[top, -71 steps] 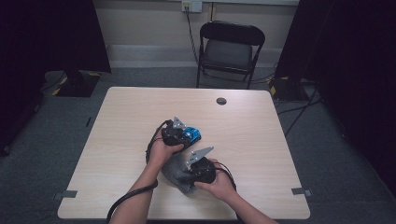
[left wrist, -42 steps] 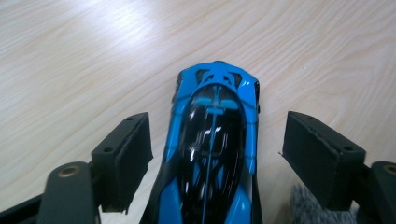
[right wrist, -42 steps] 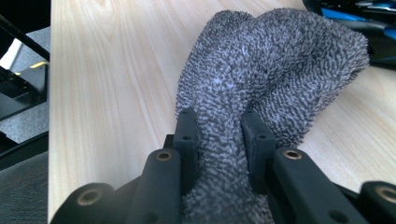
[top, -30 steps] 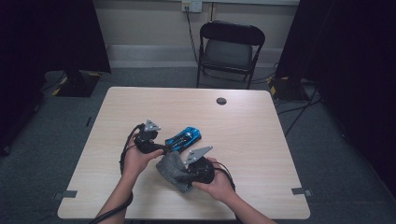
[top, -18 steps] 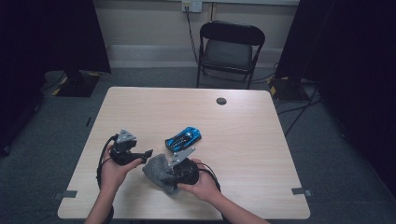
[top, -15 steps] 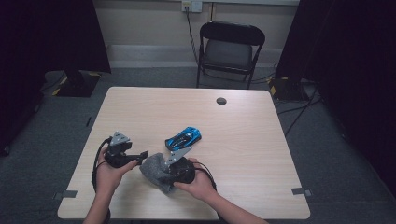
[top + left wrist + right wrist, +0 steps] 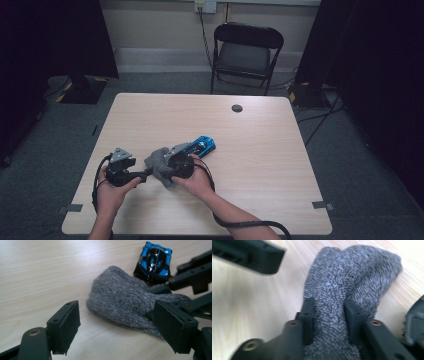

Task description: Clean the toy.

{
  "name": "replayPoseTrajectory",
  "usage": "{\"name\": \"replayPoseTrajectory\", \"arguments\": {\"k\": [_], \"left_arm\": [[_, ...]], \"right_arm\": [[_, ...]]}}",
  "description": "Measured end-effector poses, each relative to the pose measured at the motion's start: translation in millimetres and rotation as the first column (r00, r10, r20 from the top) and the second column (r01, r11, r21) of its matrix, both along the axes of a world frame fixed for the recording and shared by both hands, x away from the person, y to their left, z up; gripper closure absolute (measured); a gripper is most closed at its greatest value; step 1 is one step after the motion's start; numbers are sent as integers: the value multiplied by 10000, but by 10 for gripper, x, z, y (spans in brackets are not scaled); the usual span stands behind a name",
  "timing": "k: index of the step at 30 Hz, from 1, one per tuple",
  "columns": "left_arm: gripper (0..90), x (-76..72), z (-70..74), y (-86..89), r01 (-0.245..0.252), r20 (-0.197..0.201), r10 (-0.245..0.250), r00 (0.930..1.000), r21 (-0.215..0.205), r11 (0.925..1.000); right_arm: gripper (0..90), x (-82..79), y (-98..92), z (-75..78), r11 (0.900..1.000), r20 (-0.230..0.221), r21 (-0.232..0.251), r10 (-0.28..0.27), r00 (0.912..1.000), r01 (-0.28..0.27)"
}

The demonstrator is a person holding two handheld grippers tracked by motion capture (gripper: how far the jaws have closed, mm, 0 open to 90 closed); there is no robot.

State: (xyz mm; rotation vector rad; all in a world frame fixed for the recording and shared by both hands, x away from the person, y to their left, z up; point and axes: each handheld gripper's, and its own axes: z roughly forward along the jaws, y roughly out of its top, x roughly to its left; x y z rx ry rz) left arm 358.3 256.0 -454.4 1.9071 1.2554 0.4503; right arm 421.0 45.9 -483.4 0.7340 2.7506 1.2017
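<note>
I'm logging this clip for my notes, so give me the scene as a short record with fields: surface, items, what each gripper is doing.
surface: light wooden table
held item: grey knitted sock, lying on the table, bunched between the right gripper's jaws
right gripper: pads press on the sock; its jaws have just been opening a little
left gripper: jaws wide apart, facing the sock's free end, not touching it
nearby item: blue toy car just beyond the sock
other: small dark round thing near the far edge; folding chair behind the table

place: recording studio or lab — black curtains (image 7: 60, 35) | grey carpet (image 7: 45, 150) | lone table (image 7: 270, 150) | folding chair (image 7: 247, 52)
</note>
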Motion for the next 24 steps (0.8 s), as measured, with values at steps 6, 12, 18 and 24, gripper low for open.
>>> {"name": "replayPoseTrajectory", "arguments": {"k": [6,12,18,24], "left_arm": [[217,-53,0,-37,50,-2,-50,10000,-53,10000],[219,-107,31,-123,226,-96,-226,9997,-101,9997],[218,-161,59,-205,279,-195,-286,9994,-330,9991],[291,-166,30,-266,716,-350,-730,9967,-392,9967]], "right_arm": [[412,-51,-87,57,9999,-59,108,-70,10000,71],[457,-131,-379,283,9992,693,388,-115,9975,88],[567,-119,-656,328,9981,1170,27,-611,9913,612],[658,-125,-676,108,9982,868,-336,-467,9951,498]]}}
